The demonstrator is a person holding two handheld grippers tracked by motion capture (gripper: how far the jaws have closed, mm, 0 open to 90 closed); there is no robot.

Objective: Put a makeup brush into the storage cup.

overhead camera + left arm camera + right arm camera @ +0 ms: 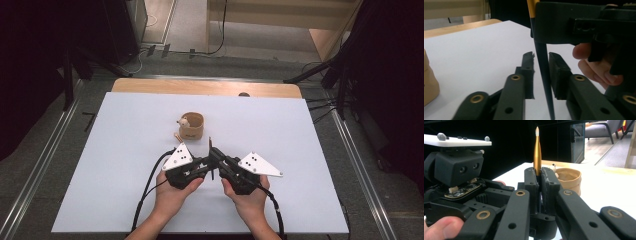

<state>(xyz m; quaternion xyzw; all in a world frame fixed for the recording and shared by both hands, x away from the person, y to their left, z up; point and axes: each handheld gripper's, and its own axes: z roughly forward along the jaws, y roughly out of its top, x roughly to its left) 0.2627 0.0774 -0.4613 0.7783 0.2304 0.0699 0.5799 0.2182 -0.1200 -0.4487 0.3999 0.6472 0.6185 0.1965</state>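
Note:
A slim pen stands upright with its pale tip on top, a gold upper part (537, 152) and a black tapering lower shaft (544, 75). My right gripper (539, 180) is shut on it near the middle. In the high view the pen (210, 145) rises between both hands at the front centre of the white board (125, 200). My left gripper (541, 62) has its jaws close on either side of the black shaft, with a thin sliver of gap on one side. From above, the left gripper (212, 168) meets the right gripper (214, 152) tip to tip.
A tan cup (192, 125) with a small pale figure on its rim stands just behind the grippers, also seen as the cup (569, 178). A small tan piece (176, 135) lies at its left foot. Metal rails (45, 155) run along both sides of the table.

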